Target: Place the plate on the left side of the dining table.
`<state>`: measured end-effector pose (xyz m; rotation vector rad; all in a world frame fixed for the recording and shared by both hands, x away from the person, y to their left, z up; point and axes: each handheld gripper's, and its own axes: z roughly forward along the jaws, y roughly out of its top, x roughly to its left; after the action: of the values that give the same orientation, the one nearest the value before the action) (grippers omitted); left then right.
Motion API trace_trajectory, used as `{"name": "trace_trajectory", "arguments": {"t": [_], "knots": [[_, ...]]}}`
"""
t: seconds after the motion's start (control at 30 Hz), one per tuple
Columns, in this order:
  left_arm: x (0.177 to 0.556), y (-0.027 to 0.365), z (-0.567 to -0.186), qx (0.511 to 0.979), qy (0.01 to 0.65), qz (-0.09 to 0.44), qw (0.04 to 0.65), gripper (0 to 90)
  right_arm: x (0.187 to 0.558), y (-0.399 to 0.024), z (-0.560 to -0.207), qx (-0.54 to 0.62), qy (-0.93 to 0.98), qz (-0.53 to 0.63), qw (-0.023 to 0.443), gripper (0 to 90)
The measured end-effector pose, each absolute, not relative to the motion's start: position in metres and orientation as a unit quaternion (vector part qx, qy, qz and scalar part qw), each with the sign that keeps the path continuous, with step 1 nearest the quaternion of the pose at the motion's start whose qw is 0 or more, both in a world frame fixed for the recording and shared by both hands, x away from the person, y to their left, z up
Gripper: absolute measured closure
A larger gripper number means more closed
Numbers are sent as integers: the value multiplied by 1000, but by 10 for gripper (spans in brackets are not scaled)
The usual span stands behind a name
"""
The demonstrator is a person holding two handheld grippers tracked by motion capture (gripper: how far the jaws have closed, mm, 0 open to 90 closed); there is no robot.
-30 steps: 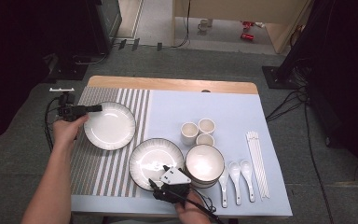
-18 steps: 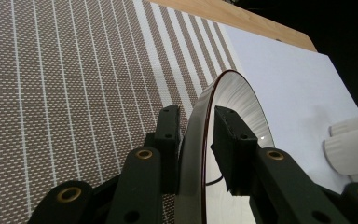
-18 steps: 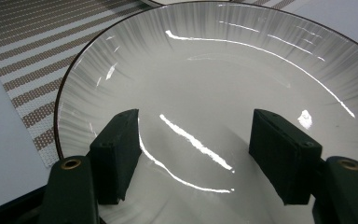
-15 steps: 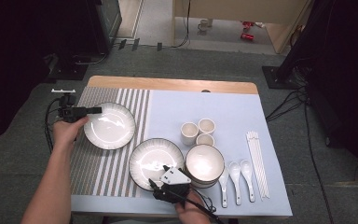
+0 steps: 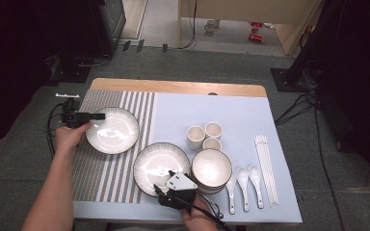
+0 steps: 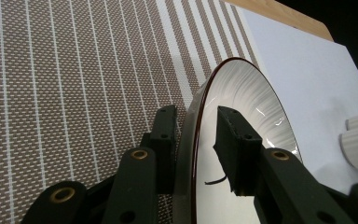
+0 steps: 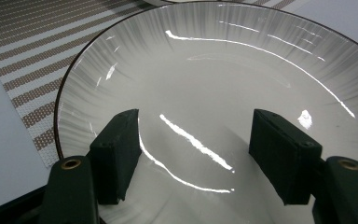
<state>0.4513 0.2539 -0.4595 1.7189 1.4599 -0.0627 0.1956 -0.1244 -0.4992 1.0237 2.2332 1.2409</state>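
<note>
A white ribbed plate with a dark rim (image 5: pixel 113 130) lies on the striped mat at the left. My left gripper (image 5: pixel 99 116) reaches over its left rim from the side. In the left gripper view the rim (image 6: pixel 193 121) stands between the jaws of my left gripper (image 6: pixel 200 126). The outer jaw is close against it and the inner jaw is a little off the plate's face. These jaws have just been opening. A second ribbed plate (image 5: pixel 159 163) lies nearer the front. My right gripper (image 5: pixel 161 190) hovers over its near edge, open wide above the plate's face (image 7: pixel 223 60).
A stack of bowls (image 5: pixel 212 168) sits right of the front plate, with three cups (image 5: pixel 204 134) behind it. Three white spoons (image 5: pixel 243 180) and white chopsticks (image 5: pixel 265 166) lie at the right on the pale blue mat (image 5: pixel 231 110). The striped mat (image 5: pixel 101 168) covers the left side.
</note>
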Motion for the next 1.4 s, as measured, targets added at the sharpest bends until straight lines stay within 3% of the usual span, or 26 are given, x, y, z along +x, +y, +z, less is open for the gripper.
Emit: {"name": "trace_trajectory", "arguments": {"t": [1.4], "knots": [[454,255,-471,694,603,-30,392,566,196,-124,-499,365,796,442,193,334]]}}
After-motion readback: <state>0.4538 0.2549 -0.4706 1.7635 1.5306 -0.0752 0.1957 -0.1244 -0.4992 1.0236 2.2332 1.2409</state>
